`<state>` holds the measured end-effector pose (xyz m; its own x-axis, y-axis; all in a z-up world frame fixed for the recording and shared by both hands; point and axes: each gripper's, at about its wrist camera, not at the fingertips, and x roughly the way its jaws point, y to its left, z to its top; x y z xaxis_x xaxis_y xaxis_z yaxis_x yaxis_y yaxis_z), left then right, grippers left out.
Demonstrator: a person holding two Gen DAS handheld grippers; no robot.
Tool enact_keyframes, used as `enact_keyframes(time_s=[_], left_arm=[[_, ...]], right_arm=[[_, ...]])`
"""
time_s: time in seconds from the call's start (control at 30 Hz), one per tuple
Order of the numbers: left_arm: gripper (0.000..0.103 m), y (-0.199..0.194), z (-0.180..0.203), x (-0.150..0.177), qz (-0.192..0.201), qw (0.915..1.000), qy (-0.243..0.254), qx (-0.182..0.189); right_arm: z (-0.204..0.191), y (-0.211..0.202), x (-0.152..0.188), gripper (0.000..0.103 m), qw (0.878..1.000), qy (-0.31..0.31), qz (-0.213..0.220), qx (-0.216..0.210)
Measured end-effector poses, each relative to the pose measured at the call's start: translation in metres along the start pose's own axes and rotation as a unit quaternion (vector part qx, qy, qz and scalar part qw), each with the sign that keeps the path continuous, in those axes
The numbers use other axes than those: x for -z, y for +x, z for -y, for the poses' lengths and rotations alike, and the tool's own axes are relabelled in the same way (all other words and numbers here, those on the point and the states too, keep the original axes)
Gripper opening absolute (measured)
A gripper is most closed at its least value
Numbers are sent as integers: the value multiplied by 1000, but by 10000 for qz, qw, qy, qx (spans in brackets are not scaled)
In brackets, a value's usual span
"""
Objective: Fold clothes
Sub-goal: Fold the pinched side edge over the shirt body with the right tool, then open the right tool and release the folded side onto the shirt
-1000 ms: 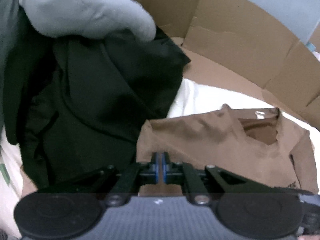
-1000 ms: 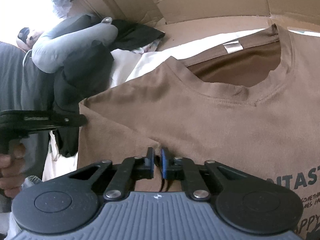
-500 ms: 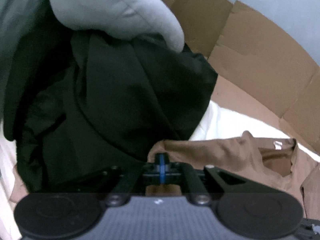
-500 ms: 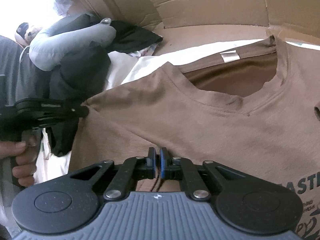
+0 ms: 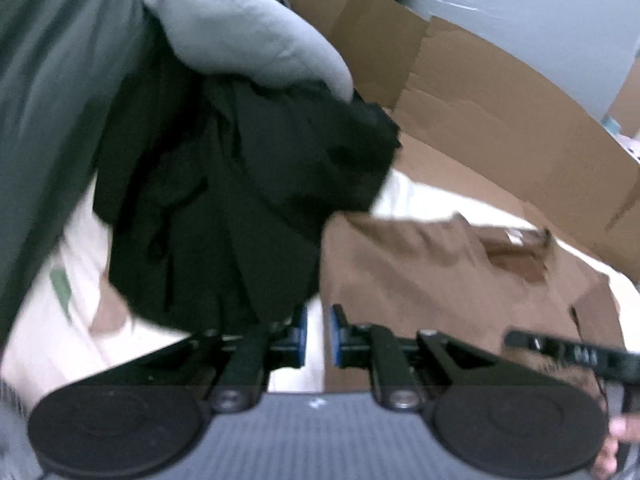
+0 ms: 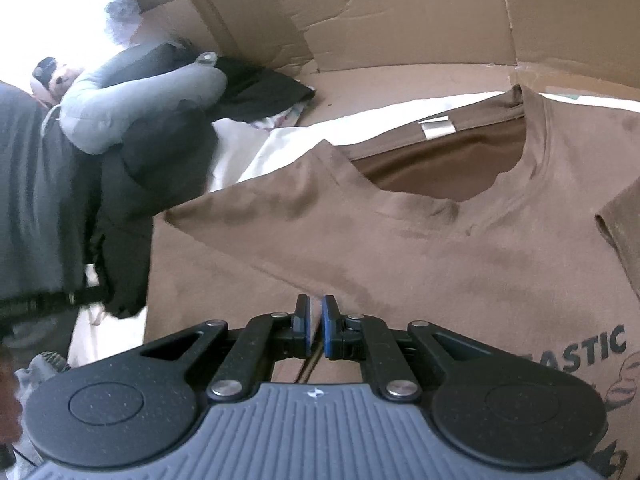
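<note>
Brown T-shirt (image 6: 420, 248) lies spread flat, chest side up, directly ahead of the right hand-held gripper (image 6: 315, 330), its neckline and white label (image 6: 437, 128) at the far end and dark printed lettering low to the right. It rests on a white sheet (image 6: 304, 132) over a cardboard floor, with cardboard walls (image 6: 400, 12) behind.

Half a second ago both tools were pinched on the shirt's left side fold. Now the left hand-held gripper (image 5: 315, 334) has its blue pads apart with only a strip of white sheet showing between them, and the shirt's straight folded edge (image 5: 324, 280) lies just to its right, no longer held. The right one also shows a narrow gap between its pads; a dark thread-like line sits in that gap, but I cannot tell whether any cloth is still caught there, so I judge it released or nearly so.

That reads as the left side fold being laid down and let go: the edge in front of the right tool runs clean and straight. A heap of black clothing (image 5: 240, 208) with a grey padded item (image 5: 248, 36) on top crowds the area ahead-left of the left tool, overlapping the shirt's far corner. The right sleeve (image 6: 618, 216) seems the likely next fold.
</note>
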<state>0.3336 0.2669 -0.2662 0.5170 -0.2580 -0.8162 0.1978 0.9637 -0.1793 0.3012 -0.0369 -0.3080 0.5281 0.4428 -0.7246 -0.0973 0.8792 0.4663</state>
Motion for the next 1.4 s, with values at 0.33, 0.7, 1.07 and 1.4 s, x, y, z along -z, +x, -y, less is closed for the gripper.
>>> enact_keyframes(time_s=[0.33, 0.7, 1.07, 1.4], left_arm=[[11, -1, 26, 70, -298, 9987, 311, 281], [7, 13, 21, 98, -622, 9970, 447, -147], [8, -10, 36, 94, -357, 9980, 466, 254], [8, -2, 53, 106, -462, 9968, 370, 535]], right_arm=[[-20, -5, 31, 6, 9993, -157, -170, -309], [-53, 8, 69, 33, 9945, -643, -617, -548], [-61, 2, 88, 42, 9855, -1446, -727, -511], [-53, -6, 99, 41, 9813, -1654, -830, -522]])
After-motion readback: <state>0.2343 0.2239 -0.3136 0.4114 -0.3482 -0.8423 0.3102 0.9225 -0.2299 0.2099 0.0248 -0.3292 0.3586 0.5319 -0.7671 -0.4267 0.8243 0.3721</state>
